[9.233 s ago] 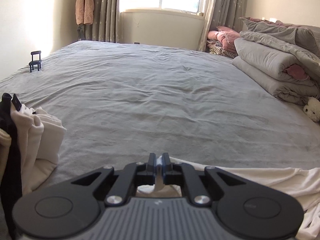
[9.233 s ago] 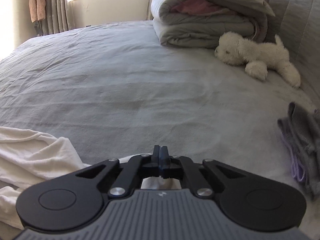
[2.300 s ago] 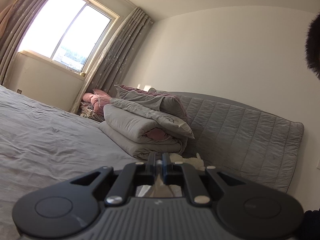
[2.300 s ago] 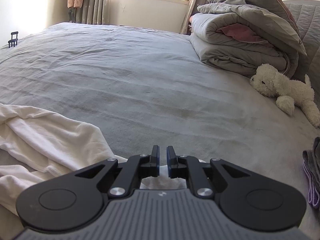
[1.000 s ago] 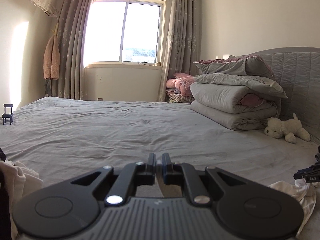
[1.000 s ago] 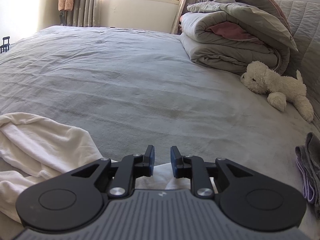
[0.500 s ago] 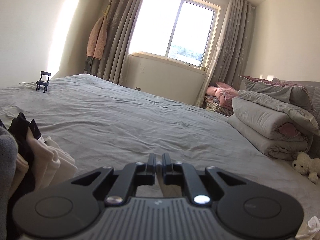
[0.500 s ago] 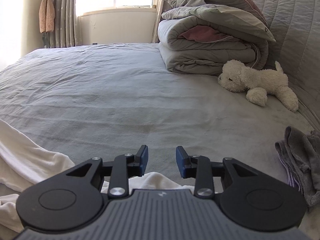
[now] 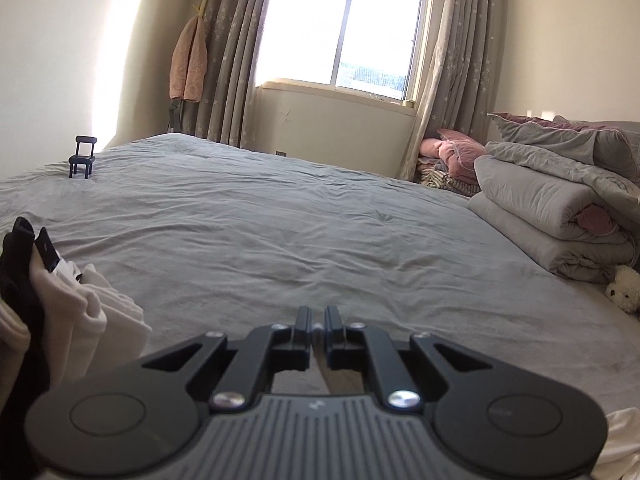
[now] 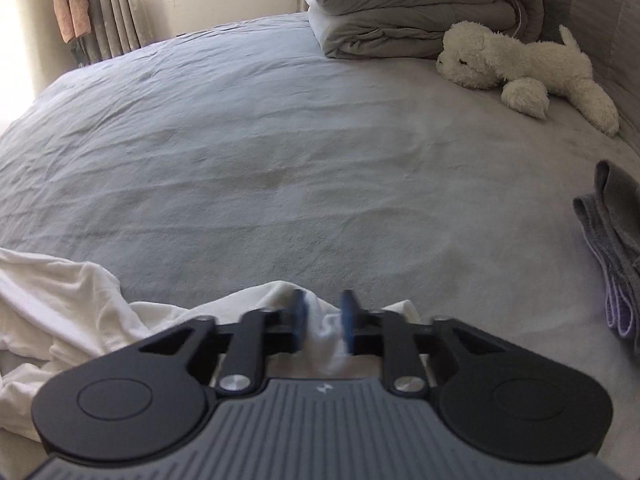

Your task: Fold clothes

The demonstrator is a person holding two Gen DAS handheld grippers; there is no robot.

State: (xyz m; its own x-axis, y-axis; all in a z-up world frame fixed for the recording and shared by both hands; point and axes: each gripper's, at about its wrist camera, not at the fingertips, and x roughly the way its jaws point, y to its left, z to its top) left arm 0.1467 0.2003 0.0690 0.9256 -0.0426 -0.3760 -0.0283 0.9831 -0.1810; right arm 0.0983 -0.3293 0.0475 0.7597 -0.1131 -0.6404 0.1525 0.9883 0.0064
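A crumpled white garment [image 10: 80,300] lies on the grey bed [image 10: 280,140] at the near left of the right wrist view. A fold of it rises between the blue pads of my right gripper [image 10: 323,316], whose jaws stand apart around it. My left gripper [image 9: 317,320] is nearly closed, with a thin strip of pale cloth pinched between its fingers. Another bit of the white garment [image 9: 624,440] shows at the lower right of the left wrist view.
A pile of folded cream and black clothes [image 9: 92,320] sits at the near left. A folded grey garment [image 10: 612,240] lies at the right. A white plush toy [image 10: 520,64] and a rolled grey duvet [image 10: 400,12] lie at the headboard side. A small black chair-shaped stand [image 9: 82,156] is far left.
My right gripper opened, dropped toward the garment, and its jaws now stand narrower around a fold. The left gripper swung from the headboard wall round to face the window and lowered.
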